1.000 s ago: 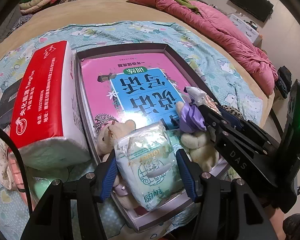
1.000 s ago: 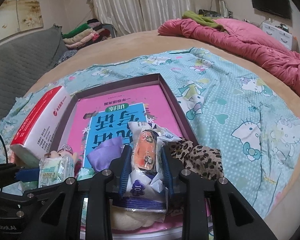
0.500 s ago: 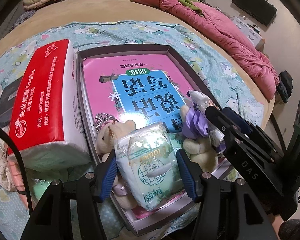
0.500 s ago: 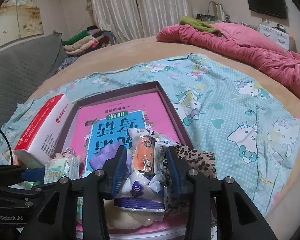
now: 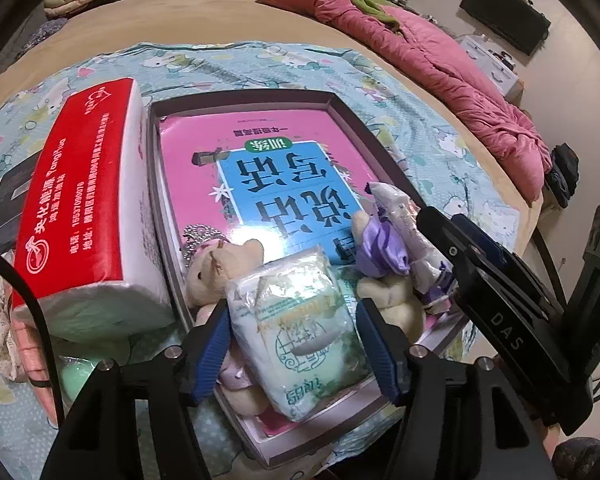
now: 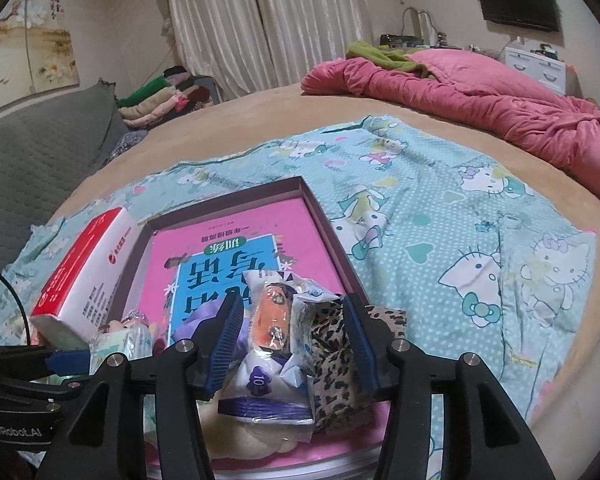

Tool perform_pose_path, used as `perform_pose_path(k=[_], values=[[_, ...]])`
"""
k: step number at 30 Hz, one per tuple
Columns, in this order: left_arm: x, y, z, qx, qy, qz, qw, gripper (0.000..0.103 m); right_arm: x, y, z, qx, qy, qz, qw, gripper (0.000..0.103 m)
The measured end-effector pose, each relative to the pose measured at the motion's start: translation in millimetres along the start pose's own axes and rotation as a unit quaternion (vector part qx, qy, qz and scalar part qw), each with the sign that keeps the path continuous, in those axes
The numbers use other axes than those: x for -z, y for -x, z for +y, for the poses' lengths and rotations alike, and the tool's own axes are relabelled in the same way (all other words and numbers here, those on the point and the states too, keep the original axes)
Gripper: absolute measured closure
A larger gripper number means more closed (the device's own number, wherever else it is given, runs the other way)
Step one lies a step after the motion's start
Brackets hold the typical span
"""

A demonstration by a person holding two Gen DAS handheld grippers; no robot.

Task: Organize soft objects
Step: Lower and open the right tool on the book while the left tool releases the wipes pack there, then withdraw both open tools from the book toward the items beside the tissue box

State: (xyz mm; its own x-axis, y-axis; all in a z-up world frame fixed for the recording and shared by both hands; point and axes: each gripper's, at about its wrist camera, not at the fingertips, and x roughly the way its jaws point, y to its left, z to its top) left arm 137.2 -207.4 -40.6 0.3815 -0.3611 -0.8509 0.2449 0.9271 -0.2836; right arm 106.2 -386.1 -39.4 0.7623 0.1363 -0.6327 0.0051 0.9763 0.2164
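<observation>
One shallow box [image 5: 342,108] on the bed holds one pink book [image 5: 260,152], two plush bears [image 5: 212,268], a green tissue pack [image 5: 296,328] and a purple-white pack [image 6: 268,376] marked "10". Beside it lies one red tissue brick [image 5: 72,200]. Both the left gripper [image 5: 296,356] and right gripper [image 6: 288,344] are opening, pads clear of their packs.

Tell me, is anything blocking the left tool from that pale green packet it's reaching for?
Nothing visible is. The pale green packet already sits between the fingers of the left tool, whose jaws are opening, with small gaps on each side. It lies on a plush bear at the near end of the shallow box.
</observation>
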Motion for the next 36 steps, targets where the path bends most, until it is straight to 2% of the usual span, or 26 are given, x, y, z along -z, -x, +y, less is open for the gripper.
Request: perform_pose_path(k=[6,14,22,36], values=[[0.4,2.4,-2.1,0.002,-0.007,-0.002,1.0,0.033,0.1,1.4,-2.5,0.004,-0.005,-0.003,1.0,0.049],[1.2,9.4,-3.3,0.001,-0.012,-0.01,0.9999,0.027,-0.6,4.2,-7.4,0.01,-0.016,-0.01,1.0,0.043],[8.2,24.7,0.4,0.006,-0.002,-0.025,0.9997,0.021,-0.6,6.2,-9.2,0.024,-0.018,-0.013,0.999,0.028],[17.4,61.4,11.8,-0.017,0.003,-0.052,0.9985,0.017,-2.0,25.2,-3.8,0.043,-0.01,-0.031,0.999,0.024]])
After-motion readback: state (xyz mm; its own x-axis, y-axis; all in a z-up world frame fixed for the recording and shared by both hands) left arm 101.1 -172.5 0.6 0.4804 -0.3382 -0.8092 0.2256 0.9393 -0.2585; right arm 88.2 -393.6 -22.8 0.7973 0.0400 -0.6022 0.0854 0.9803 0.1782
